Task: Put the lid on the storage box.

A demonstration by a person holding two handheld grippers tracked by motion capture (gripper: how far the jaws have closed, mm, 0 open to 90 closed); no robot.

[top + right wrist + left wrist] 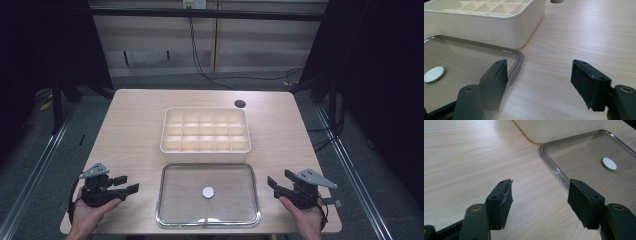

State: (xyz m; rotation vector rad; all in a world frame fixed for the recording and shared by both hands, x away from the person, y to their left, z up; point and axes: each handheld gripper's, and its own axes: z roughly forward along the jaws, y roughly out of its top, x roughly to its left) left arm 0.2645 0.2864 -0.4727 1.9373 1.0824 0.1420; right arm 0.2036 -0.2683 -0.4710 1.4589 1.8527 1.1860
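Left gripper [131, 184] sits at the near left of the table [135, 125], held in the person's left hand [92, 212], jaws spread wide, nothing between them. In the left gripper view its gripper [540, 203] has both black pads apart over bare wood; the left pad [504, 202] has a frayed, lifted edge near its top.

Right gripper [274, 182] sits at the near right, in the right hand [302, 212], jaws also wide and empty, pointing in toward the middle. In the right gripper view the gripper [539, 85] has its left jaw overlapping the corner of the clear tray [516, 56] in the picture; whether it touches cannot be told.

Between the two grippers lies the clear tray [256, 185], rectangular, rounded corners, flat on the table at the near edge. A small white round disc [208, 192] lies near its centre. Just beyond it, close to its far rim, stands a cream compartment box [205, 147], a grid of open cells, all looking empty from the high view.

No brand, label or writing readable on anything.

View differences: the high view shows grey three-cornered plates on top of both grippers, a dark round hole [240, 104] in the table right of the box's far corner, and cables on the floor beyond. The right gripper view shows the box's side wall [499, 30] and grid edge up close, plus the hole [557, 1] at the top edge. The left gripper view shows the disc [609, 164] and just a corner of the box [554, 130].
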